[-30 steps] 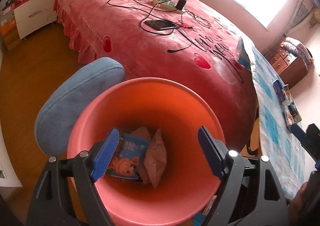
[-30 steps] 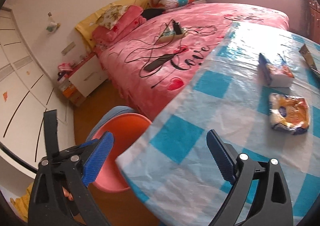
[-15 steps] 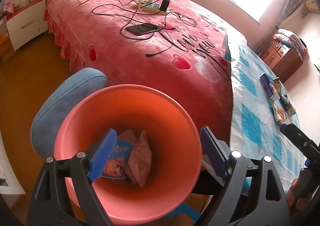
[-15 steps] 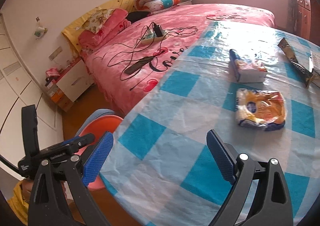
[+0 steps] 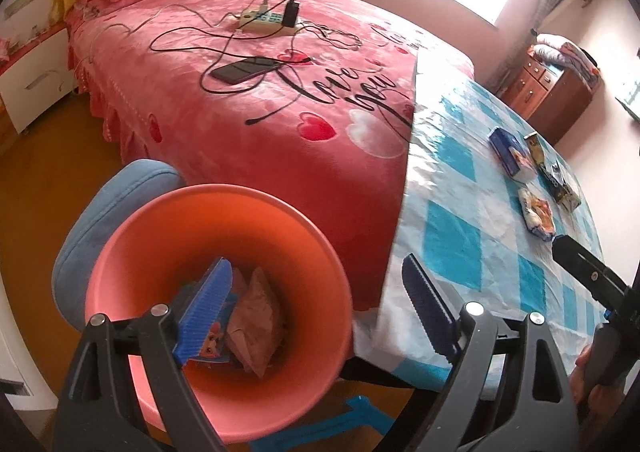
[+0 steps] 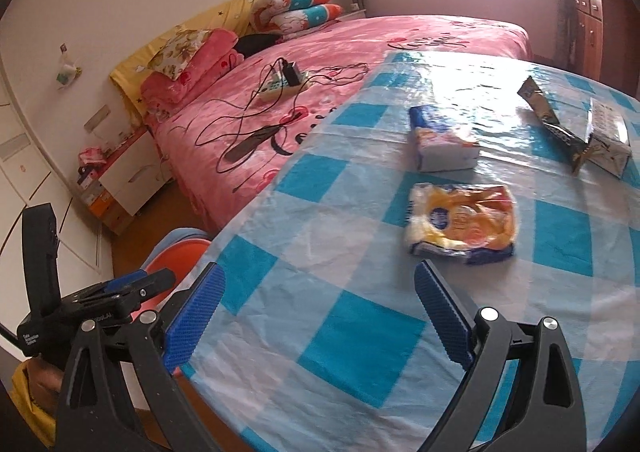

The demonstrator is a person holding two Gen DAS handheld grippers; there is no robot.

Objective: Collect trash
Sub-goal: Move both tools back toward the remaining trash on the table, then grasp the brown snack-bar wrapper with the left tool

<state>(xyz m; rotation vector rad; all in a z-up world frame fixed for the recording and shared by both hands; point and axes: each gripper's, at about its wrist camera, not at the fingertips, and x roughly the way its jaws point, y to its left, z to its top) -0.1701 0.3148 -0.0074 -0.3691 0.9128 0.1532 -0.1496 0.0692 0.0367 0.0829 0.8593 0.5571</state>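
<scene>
Both grippers swung tableward; only left cam shows bin [image 5: 224,236] w/ wrappers [image 5: 256,320].

The bin [image 5: 216,219] looks like smooth orange plastic with a soft sheen. The table cover [image 6: 360,332] is glossy checked plastic sheeting, wrinkled, with window glare toward 12 o'clock. The yellow packet [image 6: 460,230] is shiny crinkled film. The bedspread [image 5: 248,123] is matt, fleecy pink cloth. The stool [image 5: 100,211], at 10 o'clock from the bin, is covered in matt blue fabric. The floor [image 5: 44,155] looks like smooth brown wood. The dresser [image 5: 552,87] is polished reddish wood.
</scene>
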